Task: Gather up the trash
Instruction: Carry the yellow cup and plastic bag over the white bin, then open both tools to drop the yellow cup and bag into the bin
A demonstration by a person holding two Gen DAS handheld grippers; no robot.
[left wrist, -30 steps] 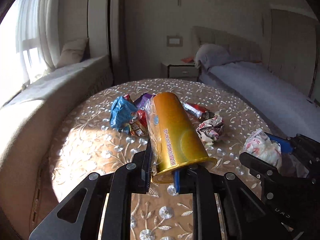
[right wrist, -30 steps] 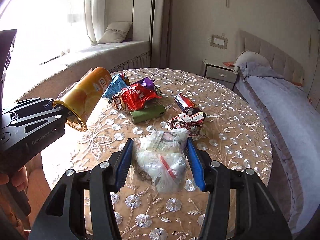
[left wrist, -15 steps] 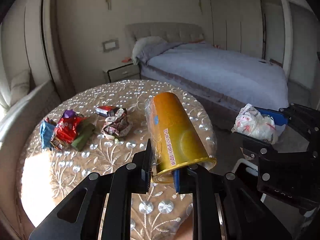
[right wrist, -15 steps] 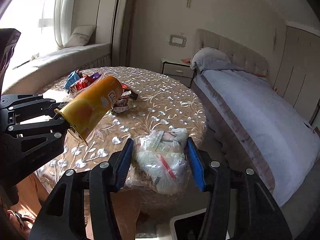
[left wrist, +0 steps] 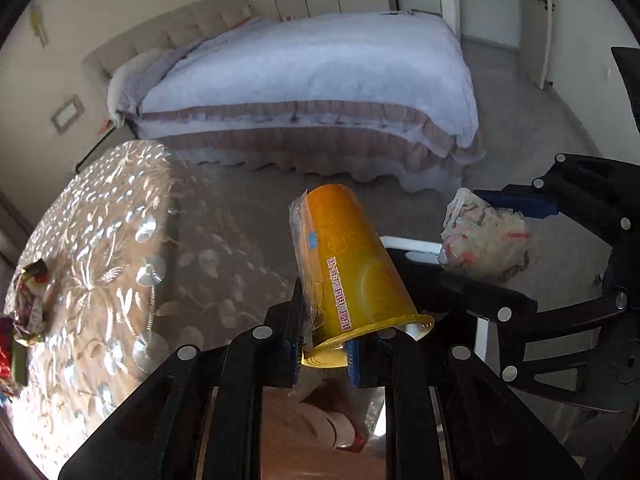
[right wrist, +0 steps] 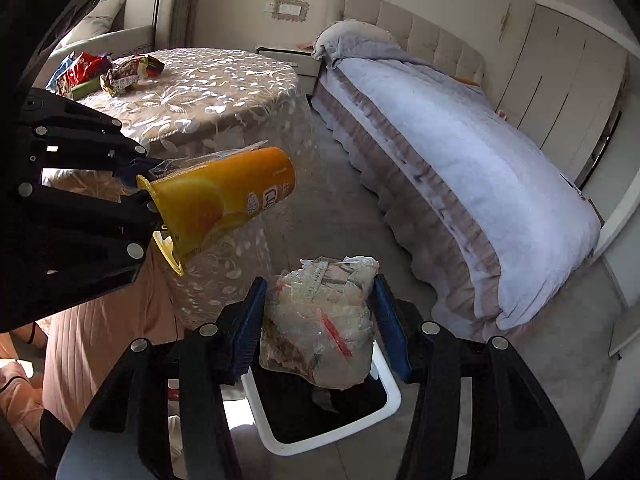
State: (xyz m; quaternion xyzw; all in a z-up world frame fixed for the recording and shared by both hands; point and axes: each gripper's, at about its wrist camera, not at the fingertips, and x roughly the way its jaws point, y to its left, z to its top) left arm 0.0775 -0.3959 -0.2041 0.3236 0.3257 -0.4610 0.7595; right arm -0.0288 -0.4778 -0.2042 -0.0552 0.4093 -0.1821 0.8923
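Note:
My left gripper (left wrist: 324,356) is shut on a yellow chip can (left wrist: 348,264), held in the air beside the table; it also shows in the right wrist view (right wrist: 224,200). My right gripper (right wrist: 320,320) is shut on a crumpled clear plastic bag (right wrist: 320,320), held just above a white-rimmed trash bin (right wrist: 390,400) on the floor. The bag also shows in the left wrist view (left wrist: 484,240). Several wrappers (right wrist: 116,72) lie on the round table (right wrist: 200,96).
A bed with a pale blue cover (right wrist: 460,132) stands to the right, with grey carpet floor (right wrist: 332,200) between it and the table. A nightstand (right wrist: 288,60) stands behind the table. Pink fabric (right wrist: 100,340) hangs at lower left.
Both grippers have swung right, off the table and down toward the floor, each still holding its item. The trash bin has come into view under the right gripper.

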